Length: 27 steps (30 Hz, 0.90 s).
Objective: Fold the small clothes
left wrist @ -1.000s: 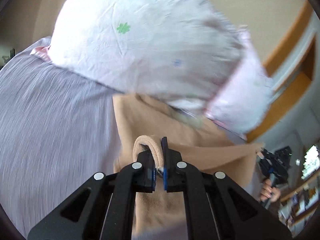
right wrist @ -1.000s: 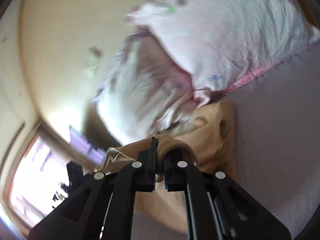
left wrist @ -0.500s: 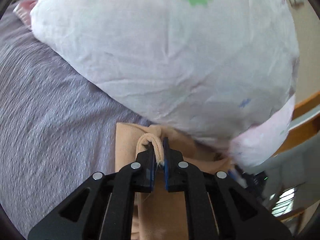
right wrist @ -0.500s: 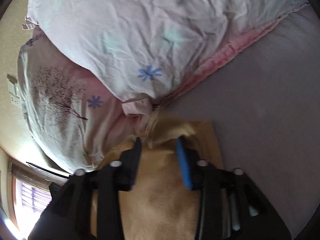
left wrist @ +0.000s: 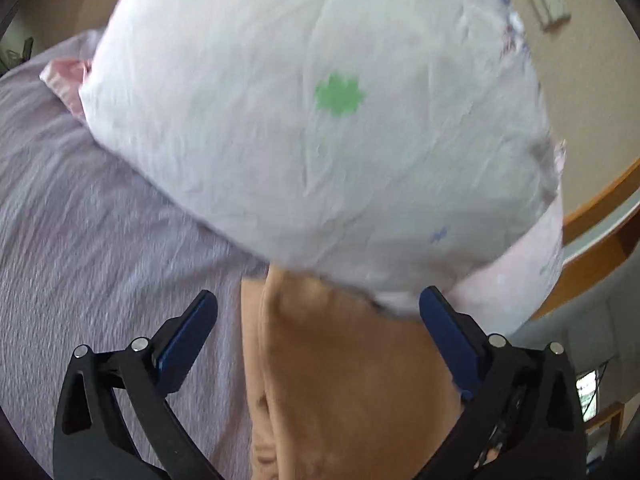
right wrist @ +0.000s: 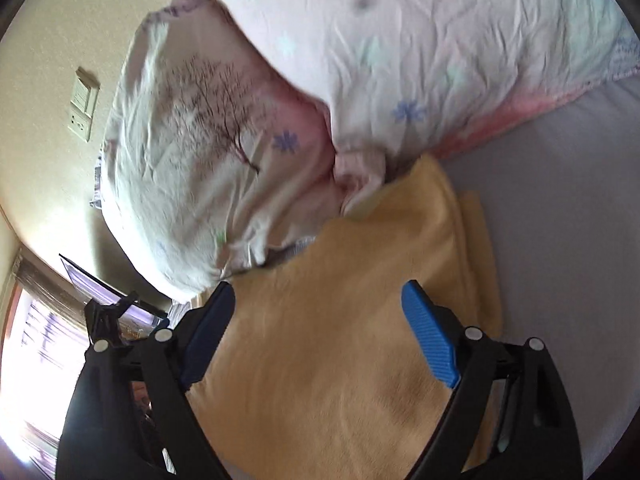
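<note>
A tan cloth garment (left wrist: 340, 368) lies folded on the lilac bedsheet (left wrist: 100, 240), its far edge against the pillows. It also shows in the right wrist view (right wrist: 340, 340), with a lower layer sticking out along its right side. My left gripper (left wrist: 318, 312) is open and empty, its jaws wide apart over the cloth's left edge. My right gripper (right wrist: 318, 304) is open and empty, its jaws spread above the cloth's far part.
A large white pillow with a green clover print (left wrist: 320, 120) lies just beyond the cloth. A second pillow with a tree print (right wrist: 208, 140) leans against the cream wall (right wrist: 48, 80) with a switch plate. A wooden frame (left wrist: 600, 208) and a window (right wrist: 36, 360) stand at the sides.
Both grippers held the cloth one second ago. The right one opened first, then the left. The cloth now lies flat on the bed, and both grippers have drawn back a little.
</note>
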Each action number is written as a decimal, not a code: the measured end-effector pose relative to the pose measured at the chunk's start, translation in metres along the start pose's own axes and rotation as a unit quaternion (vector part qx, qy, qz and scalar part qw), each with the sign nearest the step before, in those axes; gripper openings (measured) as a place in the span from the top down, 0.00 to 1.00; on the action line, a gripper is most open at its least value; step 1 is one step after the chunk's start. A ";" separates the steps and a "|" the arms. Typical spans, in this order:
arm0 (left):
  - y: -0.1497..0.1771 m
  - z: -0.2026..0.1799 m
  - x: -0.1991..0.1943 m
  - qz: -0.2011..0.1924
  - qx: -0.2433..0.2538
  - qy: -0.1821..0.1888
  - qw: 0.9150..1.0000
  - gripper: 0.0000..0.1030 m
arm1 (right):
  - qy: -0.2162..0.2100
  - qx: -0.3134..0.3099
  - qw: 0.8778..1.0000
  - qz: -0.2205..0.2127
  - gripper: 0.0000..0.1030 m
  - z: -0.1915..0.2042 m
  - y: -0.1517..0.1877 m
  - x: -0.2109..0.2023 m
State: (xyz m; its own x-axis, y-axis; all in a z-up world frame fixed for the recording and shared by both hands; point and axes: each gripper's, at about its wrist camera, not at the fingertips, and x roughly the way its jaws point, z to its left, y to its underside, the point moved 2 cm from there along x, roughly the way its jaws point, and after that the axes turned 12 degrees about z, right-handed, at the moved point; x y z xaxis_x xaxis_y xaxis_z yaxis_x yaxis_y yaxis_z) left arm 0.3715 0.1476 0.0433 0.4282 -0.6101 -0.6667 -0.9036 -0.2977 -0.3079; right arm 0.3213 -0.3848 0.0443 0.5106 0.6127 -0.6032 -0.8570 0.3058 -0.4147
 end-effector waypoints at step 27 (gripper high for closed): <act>0.049 -0.135 0.066 0.075 0.011 -0.034 0.997 0.87 | -0.046 -0.031 0.998 -0.035 0.14 -0.012 0.033 -0.075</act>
State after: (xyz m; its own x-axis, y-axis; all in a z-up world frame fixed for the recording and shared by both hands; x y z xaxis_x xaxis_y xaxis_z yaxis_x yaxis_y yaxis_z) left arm 0.3567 -0.0061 0.0756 0.2866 -0.5959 -0.7501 -0.9579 -0.1892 -0.2157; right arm 0.2553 -0.4297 0.0674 0.5573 0.6564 -0.5084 -0.8125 0.3050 -0.4968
